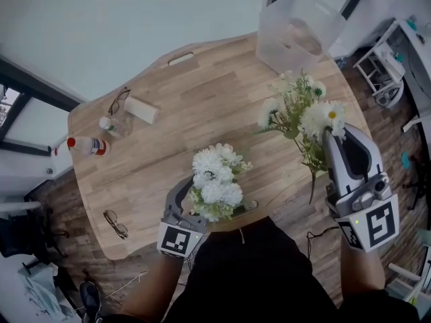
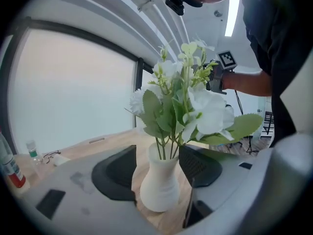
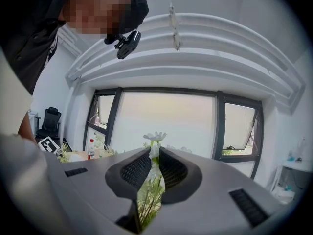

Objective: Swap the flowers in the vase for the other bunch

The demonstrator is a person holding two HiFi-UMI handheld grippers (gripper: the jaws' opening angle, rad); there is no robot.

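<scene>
A white vase [image 2: 160,187] with white flowers [image 1: 217,173] stands on the wooden table [image 1: 202,93] near its front edge. My left gripper [image 2: 157,168] is open around the vase, one pad on each side, and neither pad presses on it. In the head view the blooms hide the vase, and the left gripper [image 1: 201,206] sits just under them. My right gripper [image 3: 154,168] is shut on the stems of the other bunch [image 1: 303,110], daisies with green leaves. It holds the bunch in the air above the table's right side.
A clear plastic bin [image 1: 300,29] stands at the table's far right corner. At the left are a red-capped bottle [image 1: 84,145], a small bottle [image 1: 111,125], a white roll [image 1: 141,110] and glasses [image 1: 119,101]. Another pair of glasses [image 1: 116,224] lies near the front left edge.
</scene>
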